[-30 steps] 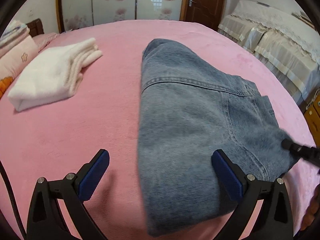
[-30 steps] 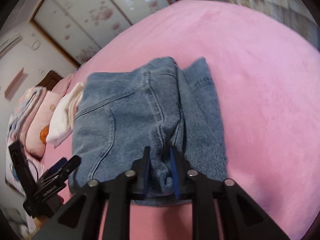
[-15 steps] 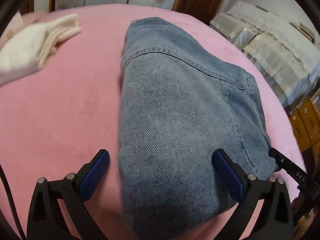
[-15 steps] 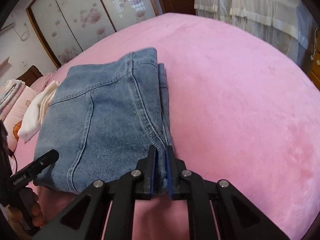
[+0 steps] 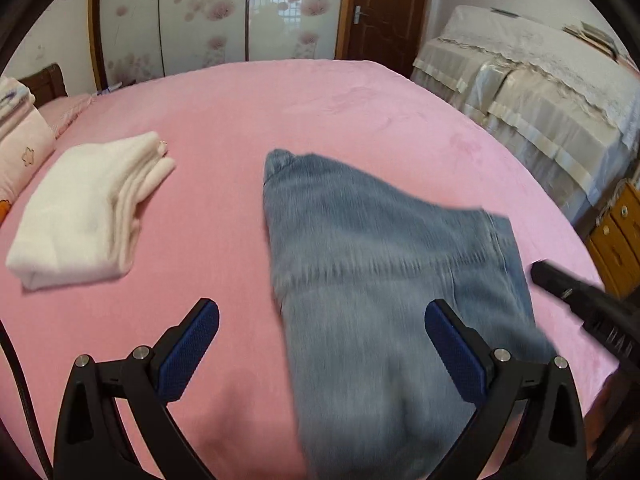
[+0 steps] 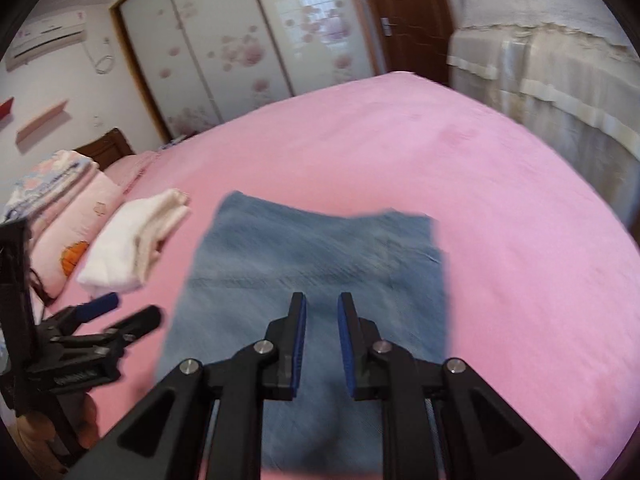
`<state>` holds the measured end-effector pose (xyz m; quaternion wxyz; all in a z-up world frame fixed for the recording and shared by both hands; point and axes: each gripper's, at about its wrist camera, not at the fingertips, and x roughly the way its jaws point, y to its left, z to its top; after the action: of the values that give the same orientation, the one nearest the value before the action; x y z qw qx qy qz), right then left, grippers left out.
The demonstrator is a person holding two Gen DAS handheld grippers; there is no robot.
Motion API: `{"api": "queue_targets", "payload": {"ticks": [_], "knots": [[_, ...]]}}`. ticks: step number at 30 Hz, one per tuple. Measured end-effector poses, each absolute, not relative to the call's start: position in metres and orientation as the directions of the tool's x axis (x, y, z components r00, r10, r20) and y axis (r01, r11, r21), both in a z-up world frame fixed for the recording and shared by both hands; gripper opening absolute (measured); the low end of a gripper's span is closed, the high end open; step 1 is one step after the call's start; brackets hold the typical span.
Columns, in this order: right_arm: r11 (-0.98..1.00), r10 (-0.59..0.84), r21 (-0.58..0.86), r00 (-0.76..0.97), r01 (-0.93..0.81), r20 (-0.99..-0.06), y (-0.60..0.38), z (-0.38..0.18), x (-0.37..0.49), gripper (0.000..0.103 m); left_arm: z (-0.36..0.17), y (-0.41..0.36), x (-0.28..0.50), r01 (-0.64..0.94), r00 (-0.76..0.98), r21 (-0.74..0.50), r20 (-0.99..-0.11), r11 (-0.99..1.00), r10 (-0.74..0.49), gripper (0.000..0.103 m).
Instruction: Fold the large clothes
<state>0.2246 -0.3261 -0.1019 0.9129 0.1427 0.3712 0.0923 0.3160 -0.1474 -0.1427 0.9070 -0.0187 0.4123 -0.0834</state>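
The jeans lie folded into a compact blue block on the pink bed, near its front edge and well apart from the white stack of folded cloth that sits toward the pillows. Judging by its flat, squared outline, the folding of this garment looks finished or nearly so, and neither tool has hold of it. The bed serves as the work surface, with the white stack kept to one side, probably so finished pieces stay out of the way. The left gripper hovers over the near end of the jeans with its blue pads spread wide; one finger hangs over bare sheet and the other over denim, a stance that suits either releasing or framing the fold. The right gripper hangs above the middle of the denim, fingers parted by a narrow gap with nothing between them. Motion blur smears the cloth in both views, so seams and edges cannot be read closely.
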Motion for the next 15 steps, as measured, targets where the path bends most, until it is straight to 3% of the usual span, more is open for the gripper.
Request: {"api": "queue_targets", "payload": {"ticks": [4, 6, 8, 10, 12, 15], "knots": [[0.926, 0.324, 0.370, 0.671, -0.079, -0.667, -0.302, -0.117, 0.285, 0.016, -0.147, -0.146, 0.365, 0.126, 0.640, -0.172, -0.739, 0.977, -0.212, 0.095], [0.918, 0.333, 0.394, 0.644, -0.054, -0.689, -0.305, -0.134, 0.314, 0.016, -0.158, -0.149, 0.390, 0.115, 0.608, -0.185, -0.764, 0.976, -0.216, 0.075], [0.925, 0.311, 0.380, 0.623, -0.024, -0.718, -0.315, -0.150, 0.329, 0.016, -0.171, -0.152, 0.407, 0.119, 0.578, -0.188, -0.785, 0.975, -0.222, 0.065], [0.945, 0.238, 0.325, 0.611, 0.033, -0.755, -0.334, -0.165, 0.339, 0.014, -0.182, -0.154, 0.418, 0.105, 0.571, -0.144, -0.801, 0.984, -0.178, 0.065], [0.944, 0.212, 0.324, 0.624, 0.070, -0.752, -0.361, -0.169, 0.337, 0.000, -0.191, -0.153, 0.424, 0.110, 0.567, -0.137, -0.805, 0.984, -0.175, 0.067], [0.941, 0.187, 0.325, 0.648, 0.100, -0.739, -0.389, -0.167, 0.329, 0.000, -0.197, -0.150, 0.427, 0.126, 0.569, -0.154, -0.798, 0.980, -0.199, 0.071]]}}
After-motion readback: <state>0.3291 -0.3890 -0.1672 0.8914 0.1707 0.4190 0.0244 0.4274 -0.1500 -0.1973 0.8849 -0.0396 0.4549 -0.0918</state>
